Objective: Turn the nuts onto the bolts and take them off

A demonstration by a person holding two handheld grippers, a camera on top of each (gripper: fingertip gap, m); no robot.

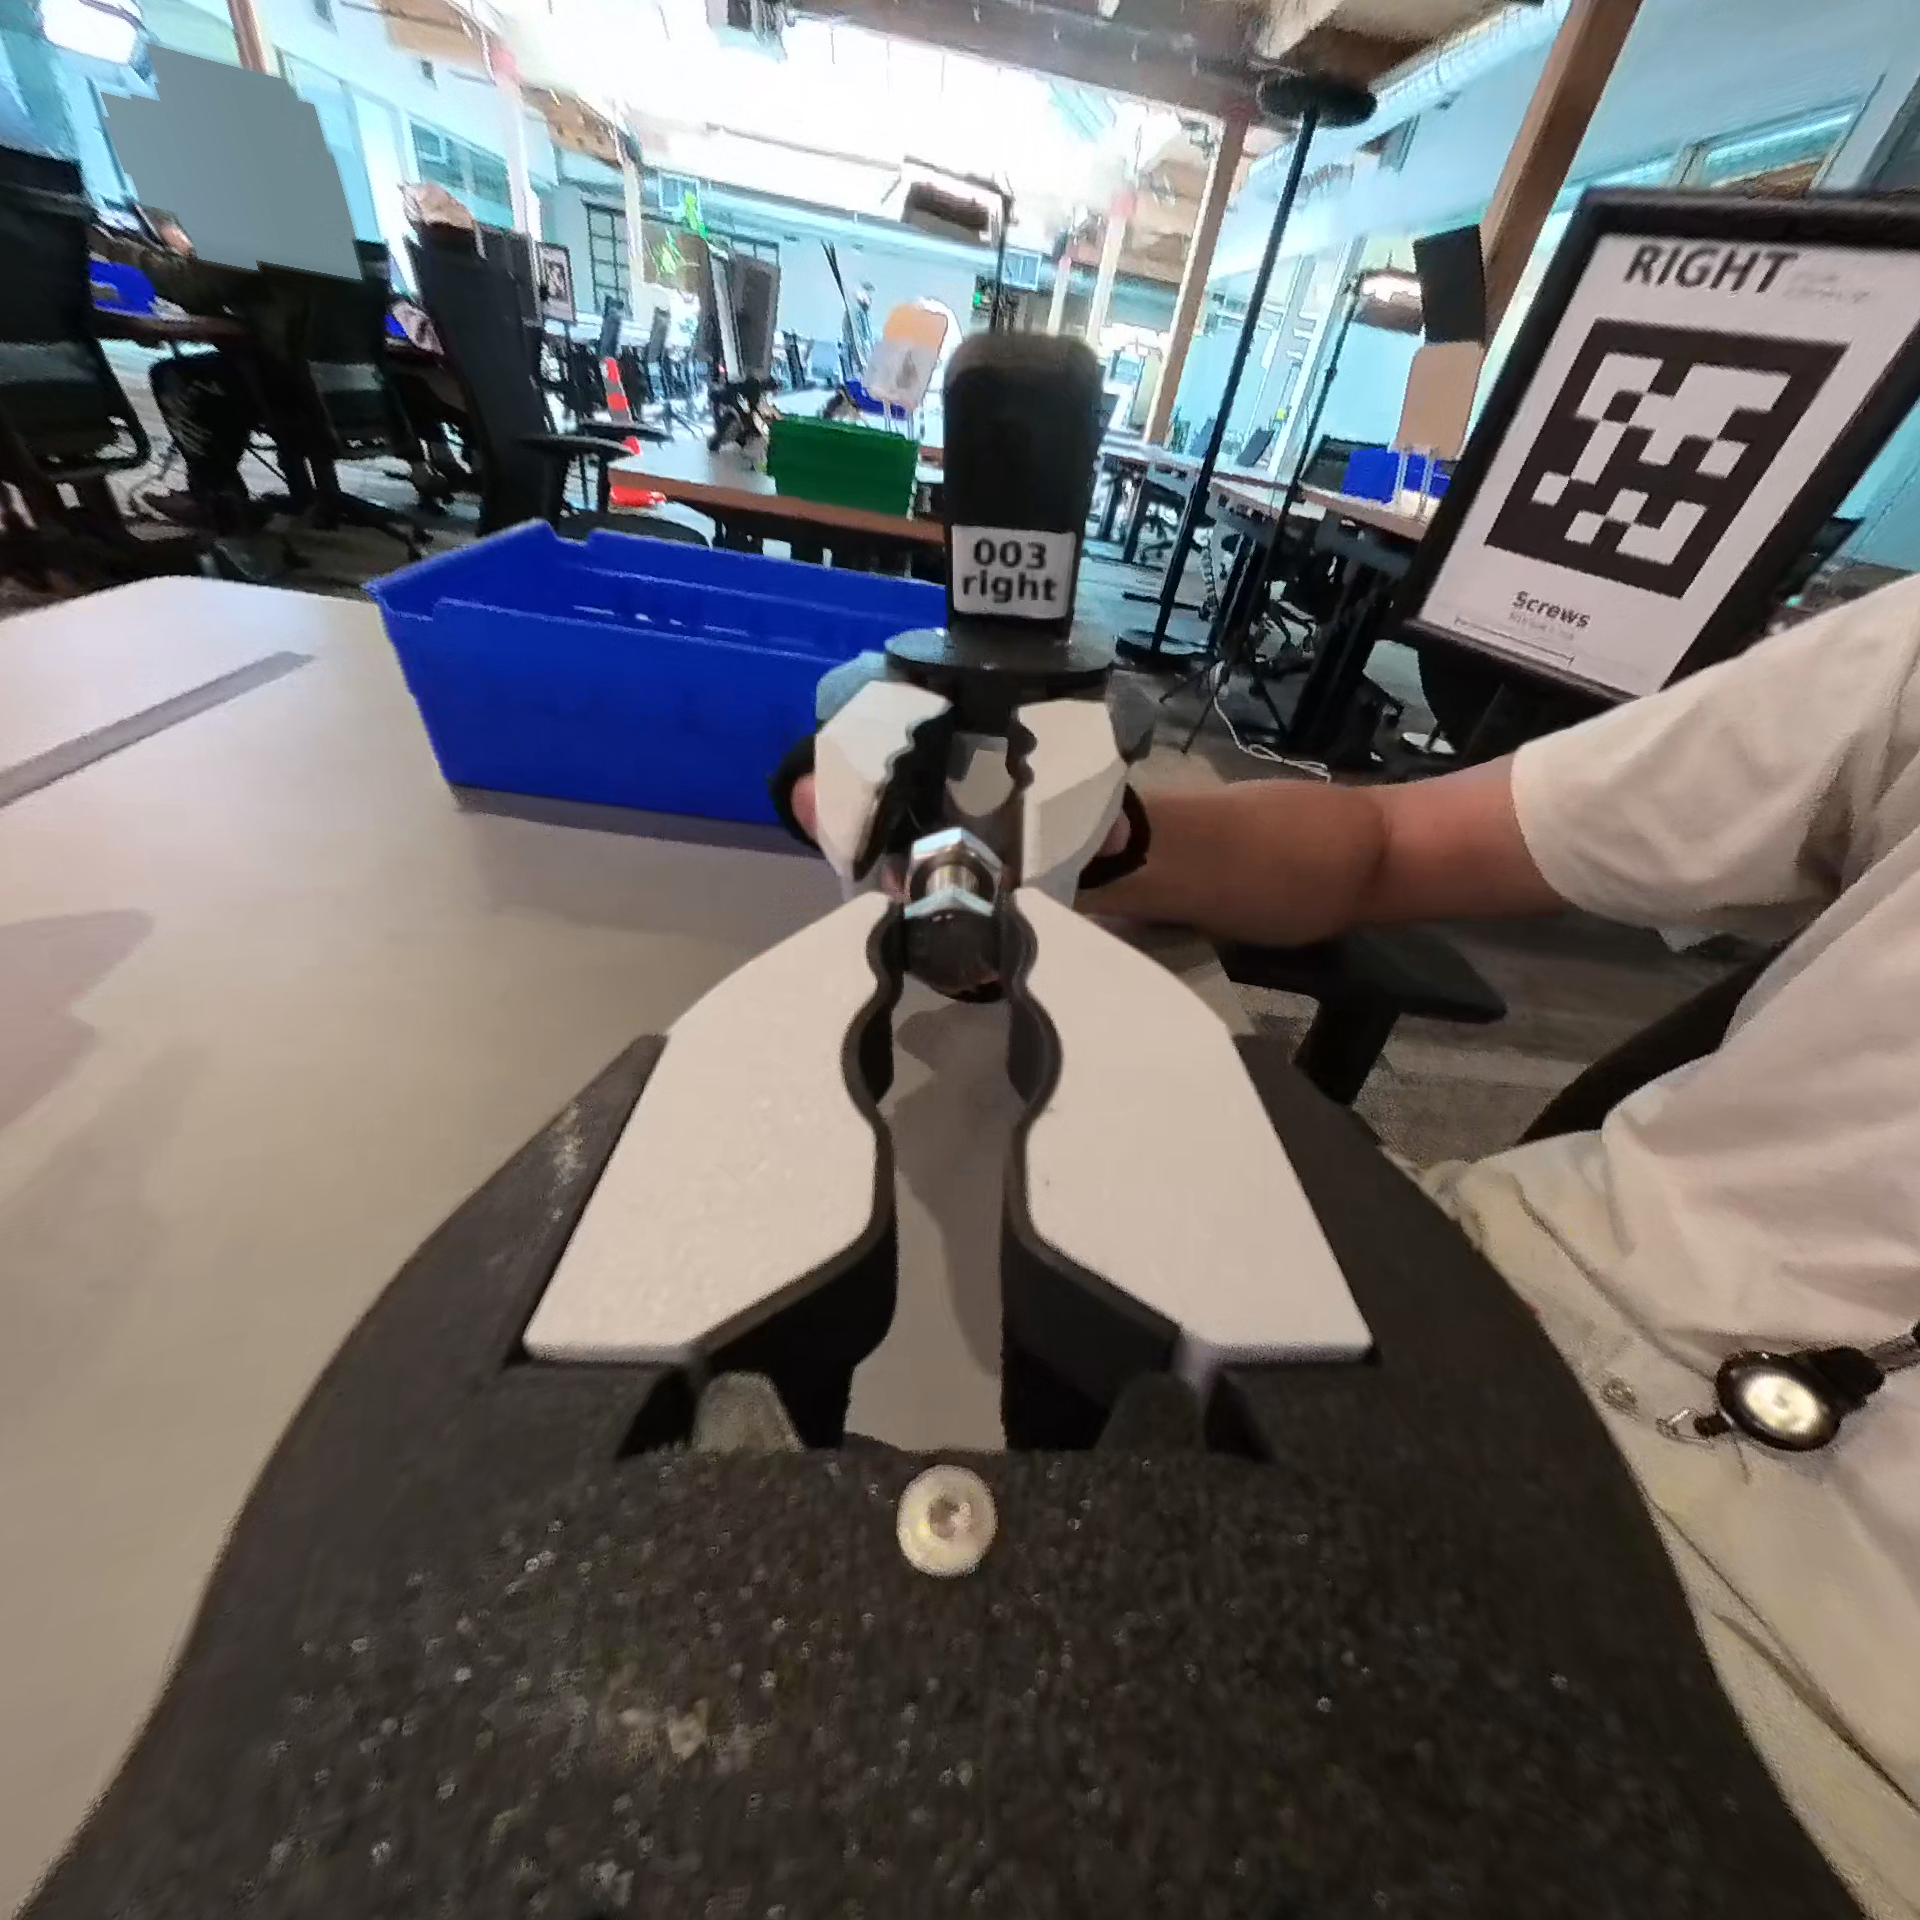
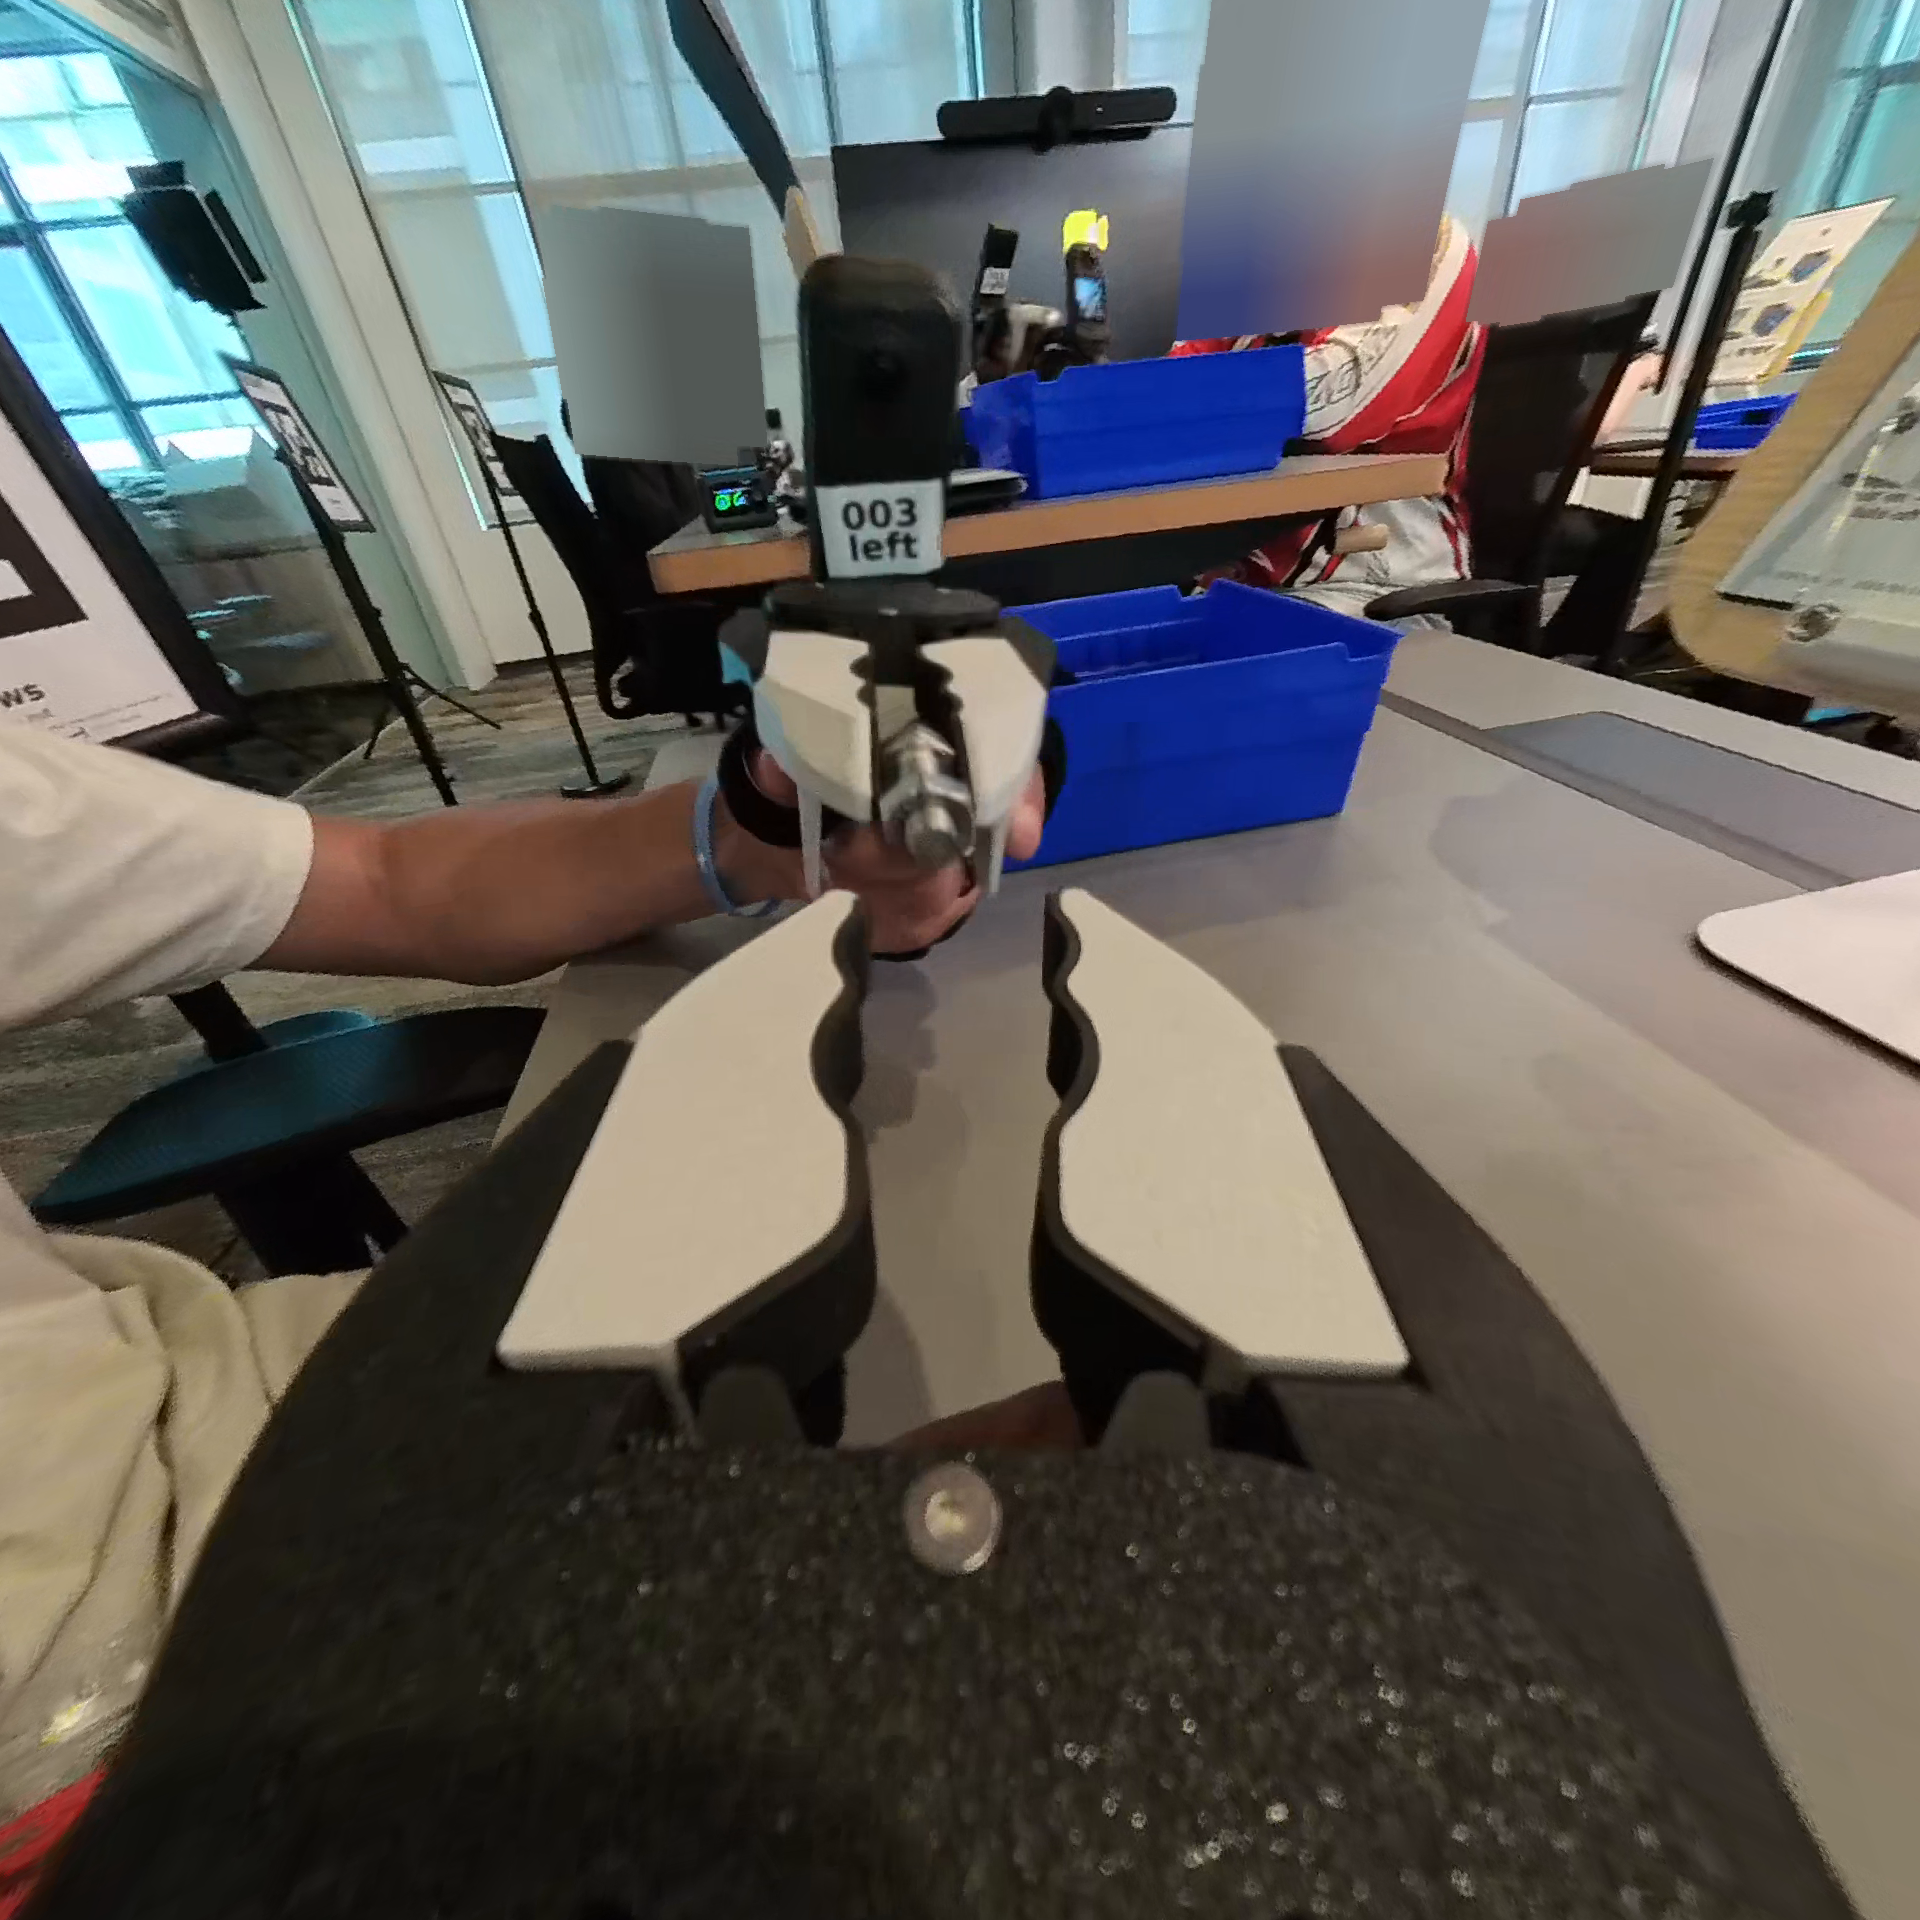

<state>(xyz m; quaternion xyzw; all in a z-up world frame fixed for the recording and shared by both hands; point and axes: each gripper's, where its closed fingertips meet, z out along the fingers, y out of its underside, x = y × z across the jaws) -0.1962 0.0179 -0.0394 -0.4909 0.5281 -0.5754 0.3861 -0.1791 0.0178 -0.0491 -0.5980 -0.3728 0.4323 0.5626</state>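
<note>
My left gripper (image 1: 951,925) is shut on the near end of a steel bolt (image 1: 949,883), held above the grey table (image 1: 260,1039). A hex nut (image 1: 951,844) sits on the thread near the far end. My right gripper (image 1: 961,816) faces it from just beyond the bolt's tip, with its jaws apart. In the right wrist view my right gripper (image 2: 951,920) is open and empty. A short gap ahead, the left gripper (image 2: 902,821) holds the bolt (image 2: 914,758), with the nut (image 2: 920,795) near the tip pointing at me.
A blue bin (image 1: 644,675) stands on the table behind the grippers; it also shows in the right wrist view (image 2: 1195,717). A framed sign (image 1: 1662,447) stands off the table edge. A white pad (image 2: 1829,966) lies at the right. A chair armrest (image 2: 281,1081) is beside the table. My left and right fingertips are right by each other.
</note>
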